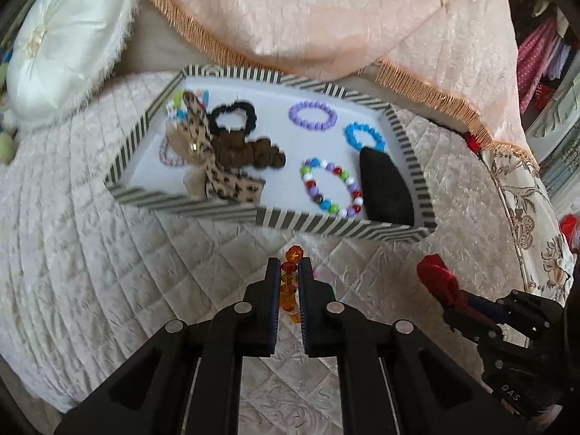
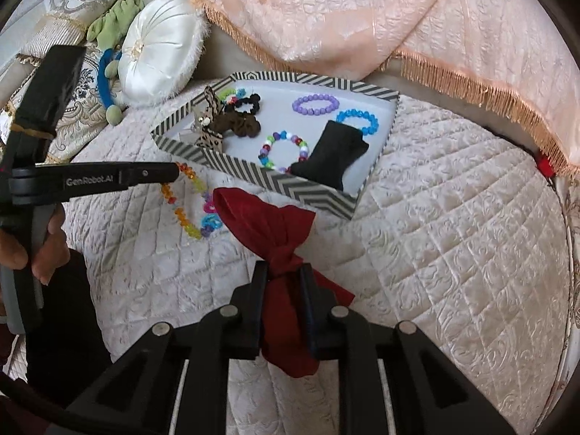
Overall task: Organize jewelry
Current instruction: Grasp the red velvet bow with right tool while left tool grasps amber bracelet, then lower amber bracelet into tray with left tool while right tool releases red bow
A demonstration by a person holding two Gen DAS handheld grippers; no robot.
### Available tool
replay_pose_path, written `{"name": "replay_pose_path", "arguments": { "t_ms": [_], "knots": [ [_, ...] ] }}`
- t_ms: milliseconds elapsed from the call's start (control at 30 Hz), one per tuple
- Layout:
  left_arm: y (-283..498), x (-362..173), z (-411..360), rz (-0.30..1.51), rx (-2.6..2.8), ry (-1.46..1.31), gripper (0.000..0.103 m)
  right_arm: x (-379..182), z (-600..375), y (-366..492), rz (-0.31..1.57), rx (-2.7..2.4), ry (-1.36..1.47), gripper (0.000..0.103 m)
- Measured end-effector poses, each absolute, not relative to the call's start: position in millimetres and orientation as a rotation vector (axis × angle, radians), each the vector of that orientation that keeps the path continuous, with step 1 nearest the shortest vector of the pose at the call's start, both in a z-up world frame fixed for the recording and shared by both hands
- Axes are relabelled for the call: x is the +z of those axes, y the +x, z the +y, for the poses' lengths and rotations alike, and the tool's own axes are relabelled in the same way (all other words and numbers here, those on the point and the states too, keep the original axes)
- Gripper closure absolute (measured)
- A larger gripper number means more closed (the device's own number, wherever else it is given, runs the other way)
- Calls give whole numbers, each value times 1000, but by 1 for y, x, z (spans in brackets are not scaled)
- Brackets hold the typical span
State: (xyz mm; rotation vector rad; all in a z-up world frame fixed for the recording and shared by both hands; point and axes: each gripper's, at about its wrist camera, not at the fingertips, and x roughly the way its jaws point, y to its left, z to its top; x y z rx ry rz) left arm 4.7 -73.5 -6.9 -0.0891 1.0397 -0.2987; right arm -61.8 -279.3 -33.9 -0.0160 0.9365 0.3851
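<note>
Left wrist: fingers (image 1: 289,272) clenched on amber bead bracelet (image 1: 290,282); right fingers (image 2: 284,275) grasping red bow (image 2: 270,224).

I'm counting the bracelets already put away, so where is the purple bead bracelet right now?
The purple bead bracelet lies flat in the striped tray, toward its far edge in both views, between the black scrunchie and the blue bead bracelet.
</note>
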Motion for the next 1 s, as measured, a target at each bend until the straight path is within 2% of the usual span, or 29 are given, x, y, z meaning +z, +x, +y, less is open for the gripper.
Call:
{"name": "replay_pose_path", "arguments": {
  "t_ms": [533,1000],
  "knots": [
    [43,49,-78,955,-297,-16,103,-6,-276,-26,892,373,34,86],
    [126,50,-102,942,-287,78,103,-13,-267,60,929,334,112,86]
  ]
}}
